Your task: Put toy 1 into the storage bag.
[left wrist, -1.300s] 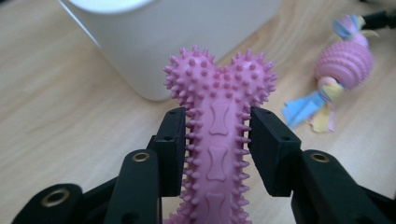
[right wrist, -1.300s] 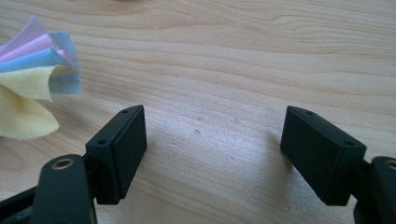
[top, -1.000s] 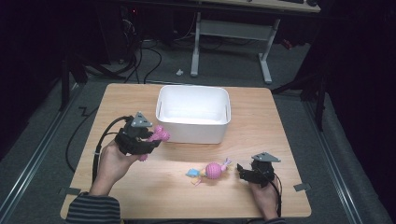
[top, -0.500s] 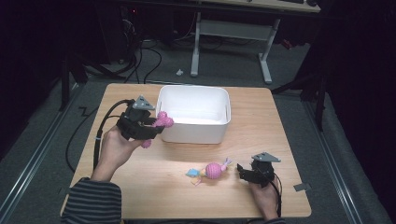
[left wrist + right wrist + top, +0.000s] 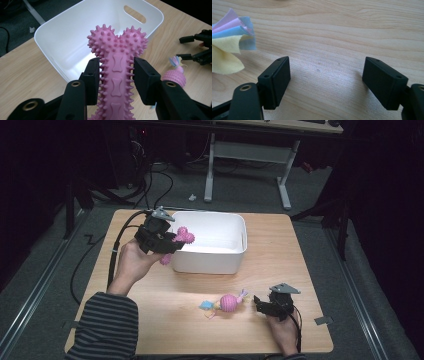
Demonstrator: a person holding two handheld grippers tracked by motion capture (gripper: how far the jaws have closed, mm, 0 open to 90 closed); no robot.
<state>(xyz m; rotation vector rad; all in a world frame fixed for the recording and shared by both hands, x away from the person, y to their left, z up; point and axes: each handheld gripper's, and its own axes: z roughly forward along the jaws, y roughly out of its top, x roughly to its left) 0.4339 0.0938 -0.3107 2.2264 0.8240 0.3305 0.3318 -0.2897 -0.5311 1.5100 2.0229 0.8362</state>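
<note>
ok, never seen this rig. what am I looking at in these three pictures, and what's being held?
No robot here: a person holds a two-jaw gripper in each hand at a wooden table. The high view looks down from above; the other two views come from cameras riding on each gripper, looking along its black jaws. The left gripper is shut on a pink spiky bone toy, held at the near rim of a white bin. The right gripper rests open on the table with nothing between its jaws, beside a pink ball toy with pastel cloth tails.
</note>
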